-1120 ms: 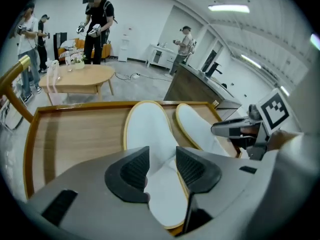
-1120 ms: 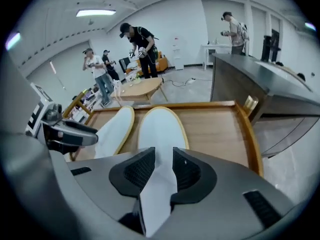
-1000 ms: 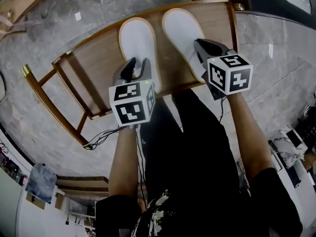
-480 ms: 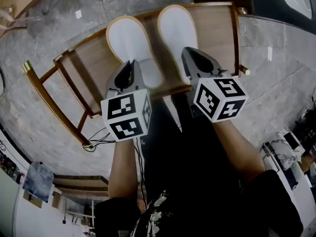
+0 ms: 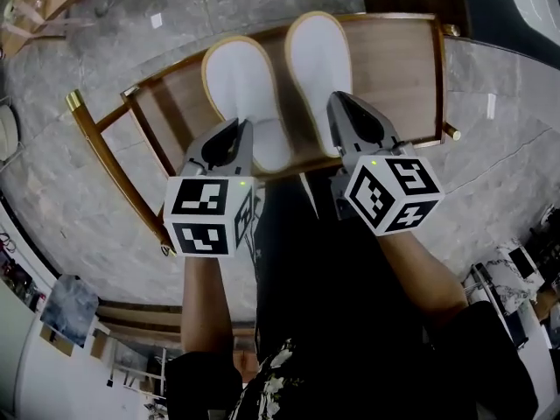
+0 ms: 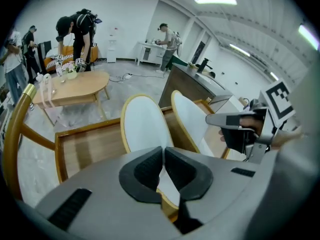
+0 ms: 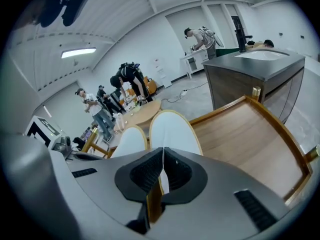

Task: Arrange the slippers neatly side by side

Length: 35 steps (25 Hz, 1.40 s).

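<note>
Bright white workroom with a stone floor

A grey veined stone floor (image 5: 96,51) fills the upper left and right side of the head view. Across the top middle of that view stands a brown wooden shelf with a brass-coloured frame (image 5: 394,68). In the left gripper view an oval pale-wood table (image 6: 80,86) sits at middle left before plain white walls (image 6: 125,19), and a long ceiling strip light (image 6: 215,0) glows at the top. A dark grey block counter (image 7: 240,81) stands at the right gripper view's upper right.
</note>
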### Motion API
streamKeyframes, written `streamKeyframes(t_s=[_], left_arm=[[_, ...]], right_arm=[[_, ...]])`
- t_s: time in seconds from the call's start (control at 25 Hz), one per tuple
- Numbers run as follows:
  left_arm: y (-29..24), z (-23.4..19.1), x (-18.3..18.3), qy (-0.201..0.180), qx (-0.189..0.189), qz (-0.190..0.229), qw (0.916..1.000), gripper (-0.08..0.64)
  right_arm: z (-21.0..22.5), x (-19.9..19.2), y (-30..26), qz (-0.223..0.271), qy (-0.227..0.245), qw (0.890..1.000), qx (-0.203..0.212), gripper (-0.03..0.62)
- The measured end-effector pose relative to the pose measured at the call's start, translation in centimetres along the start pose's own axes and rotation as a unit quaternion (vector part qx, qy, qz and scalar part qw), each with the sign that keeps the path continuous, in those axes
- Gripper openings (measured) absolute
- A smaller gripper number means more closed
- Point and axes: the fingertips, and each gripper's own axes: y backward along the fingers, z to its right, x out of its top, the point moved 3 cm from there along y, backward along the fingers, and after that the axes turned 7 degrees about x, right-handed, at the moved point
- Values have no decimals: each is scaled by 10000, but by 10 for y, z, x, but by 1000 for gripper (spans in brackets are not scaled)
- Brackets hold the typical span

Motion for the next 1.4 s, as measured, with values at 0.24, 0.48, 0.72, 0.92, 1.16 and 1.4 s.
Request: streamKeyframes(t_s=[0.24, 0.48, 0.72, 0.92, 1.16, 1.4], left_arm=[[-18, -14, -15, 370, -114, -89, 9992, 17], [-25, -8, -21, 212, -276, -126, 9993, 17], [-36, -4, -18, -272, -451, -221, 9984, 17], [-40, -4, -16, -29, -431, -209, 9988, 17], [-42, -4, -24, 398, -488, -190, 9978, 18], [-38, 1, -22, 540, -554, -25, 9970, 144]], right_arm=[[2, -17, -20, -24, -94, 9996, -252, 5], [4, -29, -35, -282, -188, 9990, -281, 5], [-3, -29, -43, -355, -19, 9992, -201, 5], [-3, -33, -42, -497, 142, 9986, -110, 5], [-2, -41, -44, -601, 284, 9978, 78, 6], [-9, -41, -42, -524, 406, 9964, 524, 136]])
